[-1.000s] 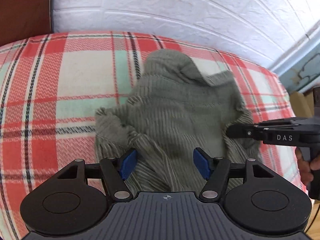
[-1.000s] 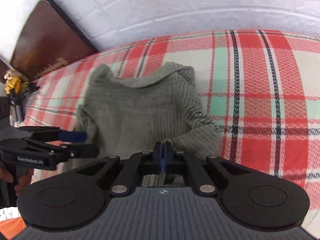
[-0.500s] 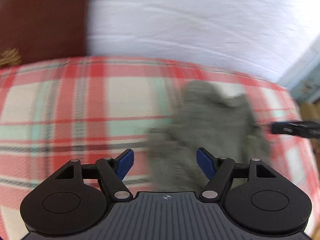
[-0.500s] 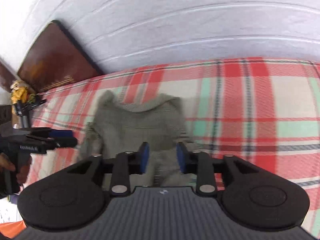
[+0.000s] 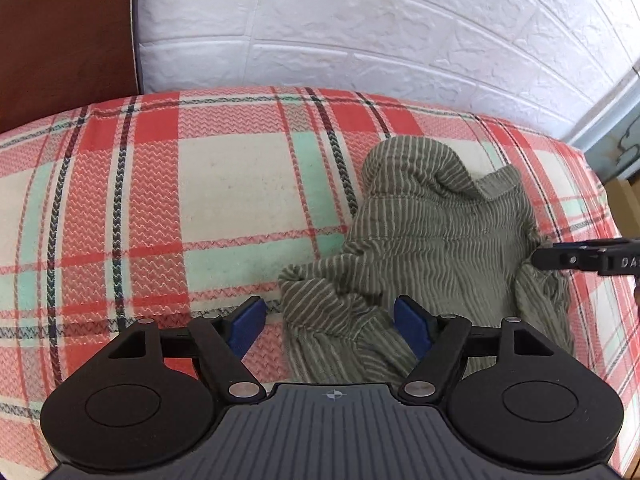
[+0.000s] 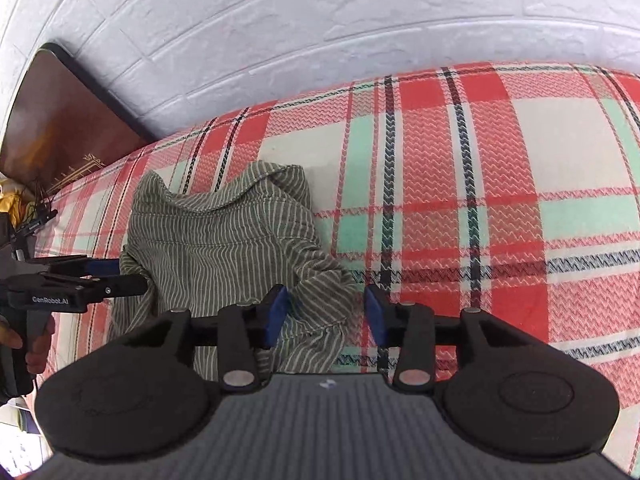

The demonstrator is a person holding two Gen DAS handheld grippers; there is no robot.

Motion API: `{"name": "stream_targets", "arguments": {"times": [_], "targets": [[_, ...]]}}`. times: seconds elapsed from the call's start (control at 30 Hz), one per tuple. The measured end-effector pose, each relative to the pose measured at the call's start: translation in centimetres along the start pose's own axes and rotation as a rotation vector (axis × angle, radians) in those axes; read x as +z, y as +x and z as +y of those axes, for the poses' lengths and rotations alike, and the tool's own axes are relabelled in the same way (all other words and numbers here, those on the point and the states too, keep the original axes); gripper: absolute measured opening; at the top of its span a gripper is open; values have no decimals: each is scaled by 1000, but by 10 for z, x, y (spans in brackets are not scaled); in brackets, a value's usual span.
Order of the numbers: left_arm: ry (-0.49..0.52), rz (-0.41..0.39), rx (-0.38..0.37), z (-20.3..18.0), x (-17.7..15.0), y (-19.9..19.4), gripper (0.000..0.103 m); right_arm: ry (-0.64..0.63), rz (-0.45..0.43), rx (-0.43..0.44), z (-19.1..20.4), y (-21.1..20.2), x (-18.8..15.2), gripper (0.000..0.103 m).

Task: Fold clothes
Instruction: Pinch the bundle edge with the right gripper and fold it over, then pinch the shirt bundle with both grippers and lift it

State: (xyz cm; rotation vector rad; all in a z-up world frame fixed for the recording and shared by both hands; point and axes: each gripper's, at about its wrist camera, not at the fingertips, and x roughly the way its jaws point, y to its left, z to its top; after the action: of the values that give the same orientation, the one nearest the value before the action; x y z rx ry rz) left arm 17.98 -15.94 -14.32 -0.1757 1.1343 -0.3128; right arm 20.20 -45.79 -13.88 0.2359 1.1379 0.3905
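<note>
Now right gripper (image 6: pixel 325 312) jaws are opening, clamped a second ago; striped green shirt (image 6: pixel 224 248) fold lies released between them. Left gripper (image 5: pixel 330 326) spread, empty. Fold set; regrasp likely next.

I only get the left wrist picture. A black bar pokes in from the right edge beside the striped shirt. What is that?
Observer: That is the right gripper. Its jaws are opening, and a fold of the shirt lies loose between them.
Visitor: Who holds the gripper that my camera sits on?
Observer: A hand grips the handle of the left gripper, which is at the shirt's left side.
Visitor: What lies past the shirt on the other side?
Observer: Only the plaid blanket shows to its right.
</note>
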Motion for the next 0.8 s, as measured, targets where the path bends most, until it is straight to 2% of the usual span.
{"name": "stream_targets", "arguments": {"times": [0.2, 0.37, 0.4, 0.47, 0.5, 0.57, 0.67, 0.8], "targets": [[24, 3, 14, -10, -1, 4, 80, -14, 2, -7, 9, 7, 1, 50], [38, 6, 73, -13, -2, 3, 68, -69, 20, -104, 22, 10, 0, 33], [41, 7, 85, -14, -2, 3, 59, -78, 24, -114, 25, 11, -1, 23], [46, 12, 110, -15, -2, 2, 41, -91, 31, -123, 28, 13, -3, 15], [46, 16, 115, -16, -1, 2, 30, -101, 30, -132, 30, 14, -5, 14], [40, 28, 103, -16, -1, 1, 17, -120, 29, -148, 34, 15, -6, 13], [45, 27, 105, -19, -3, 1, 11, -130, 28, -155, 36, 15, -6, 12], [20, 21, 101, -19, -5, -2, 8, -126, 25, -150, 31, 10, -5, 12]]}}
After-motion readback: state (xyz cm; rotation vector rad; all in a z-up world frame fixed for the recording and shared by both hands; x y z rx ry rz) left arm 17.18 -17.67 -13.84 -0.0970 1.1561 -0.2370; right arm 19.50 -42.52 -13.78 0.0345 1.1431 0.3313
